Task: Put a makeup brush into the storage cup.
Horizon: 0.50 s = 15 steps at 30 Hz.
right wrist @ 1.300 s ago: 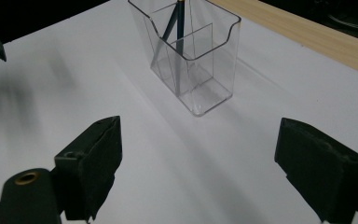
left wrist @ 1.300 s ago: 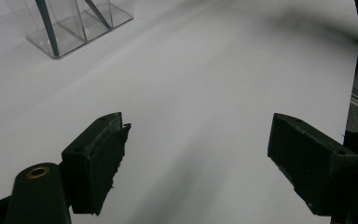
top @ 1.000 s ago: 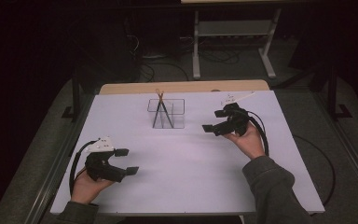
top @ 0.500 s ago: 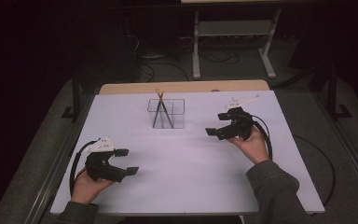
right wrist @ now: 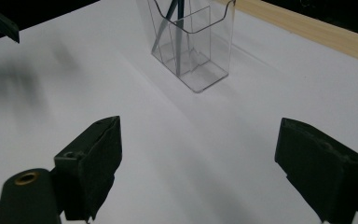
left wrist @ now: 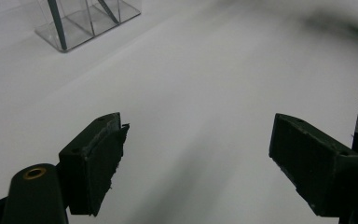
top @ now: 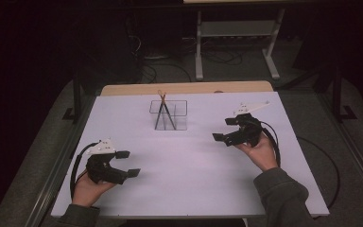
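White sheeting covers the counter (top: 189,156), with a strip of pale wood left bare along its far edge and a dark floor with cables seen beyond. At the far middle of the counter a clear plastic holder (top: 168,115) is set upright, divided into compartments. It is judged light, rigid and slick-walled, easily tipped or slid by a push from the side. Two thin sticks (top: 164,109) are propped in it, crossed near their orange tops; which compartments they stand in cannot be told. They are judged stiff, light and best pinched high on the shaft, above the rim. The right hand-held gripper (top: 228,129) is held well apart from the holder, jaws spread wide. The left hand-held gripper (top: 127,163) is rested near the front edge, jaws likewise parted, nothing gripped.
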{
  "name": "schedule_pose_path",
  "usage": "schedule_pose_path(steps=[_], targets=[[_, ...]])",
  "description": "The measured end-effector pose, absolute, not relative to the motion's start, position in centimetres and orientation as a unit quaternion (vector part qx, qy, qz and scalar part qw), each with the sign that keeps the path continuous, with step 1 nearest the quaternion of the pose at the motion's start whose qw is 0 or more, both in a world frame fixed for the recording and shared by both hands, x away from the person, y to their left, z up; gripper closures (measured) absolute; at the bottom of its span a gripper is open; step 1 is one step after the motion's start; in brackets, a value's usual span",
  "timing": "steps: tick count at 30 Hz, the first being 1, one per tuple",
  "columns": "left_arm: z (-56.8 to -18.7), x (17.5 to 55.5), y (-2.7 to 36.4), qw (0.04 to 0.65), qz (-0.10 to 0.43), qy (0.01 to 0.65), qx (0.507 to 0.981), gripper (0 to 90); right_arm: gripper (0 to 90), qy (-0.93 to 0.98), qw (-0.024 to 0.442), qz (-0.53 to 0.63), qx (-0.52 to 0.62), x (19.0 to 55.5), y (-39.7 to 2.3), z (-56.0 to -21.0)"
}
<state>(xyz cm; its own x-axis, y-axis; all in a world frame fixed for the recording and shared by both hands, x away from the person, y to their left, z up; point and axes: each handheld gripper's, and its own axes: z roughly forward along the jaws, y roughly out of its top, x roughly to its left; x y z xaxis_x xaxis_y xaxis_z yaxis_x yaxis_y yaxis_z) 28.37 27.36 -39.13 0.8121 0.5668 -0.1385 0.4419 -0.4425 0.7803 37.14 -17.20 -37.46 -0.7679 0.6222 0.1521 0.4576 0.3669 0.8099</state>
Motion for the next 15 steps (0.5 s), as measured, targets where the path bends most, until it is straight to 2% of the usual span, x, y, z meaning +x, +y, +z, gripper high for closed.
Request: schedule_pose_path(steps=[15], targets=[[-39.1, 28.3, 27.5, 0.436, 0.08, 0.305, 0.843, 17.0, 13.9, 0.816, 0.104, 0.458, 0.338, 35.3, -18.7, -37.9]])
